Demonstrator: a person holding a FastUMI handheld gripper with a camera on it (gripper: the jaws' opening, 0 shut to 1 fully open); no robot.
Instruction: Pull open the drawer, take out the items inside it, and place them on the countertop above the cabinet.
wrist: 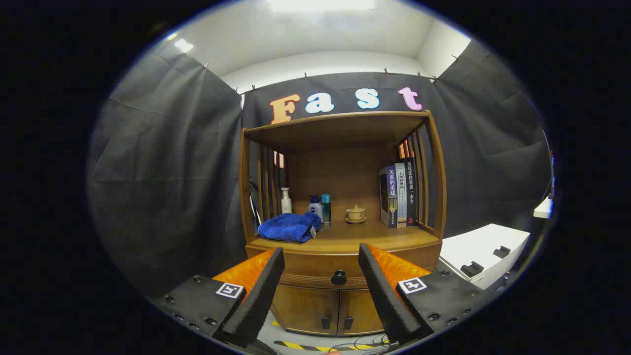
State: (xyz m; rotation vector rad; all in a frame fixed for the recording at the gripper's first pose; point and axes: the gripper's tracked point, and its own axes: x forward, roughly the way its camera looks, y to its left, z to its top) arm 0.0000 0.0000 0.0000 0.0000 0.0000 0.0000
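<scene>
Gripper: we see the gripper (pixel 320 254) held level and pointed straight at the cabinet, its two fingers spread wide apart with nothing between them; it is released and touches nothing.
Fingers: each finger (pixel 261 291) is a long wedge with a ribbed inner pad, and each carries a square printed marker on its flat base.
Drawer: the drawer (pixel 315 271) is shut, a curved wooden front just under the countertop, seen in the gap between the fingers and beyond their tips.
Knob: a small round dark knob (pixel 338 277) sits at the middle of the drawer front, well ahead of the fingers.
Cabinet: we see a smooth, glossy wooden cabinet (pixel 438 197) with slatted sides, an open shelf bay, and two lower doors with small dark handles.
Countertop: the countertop (pixel 389 235) is bare polished wood on its near right part.
Towel: a soft, crumpled blue towel (pixel 288 227) lies on the left.
Bottles: three slim bottles (pixel 315 207) stand behind the towel.
Lidded cup: a small ceramic lidded cup (pixel 356 213) on a saucer stands far centre.
Books: upright books (pixel 397 195) lean at the right slats.
</scene>
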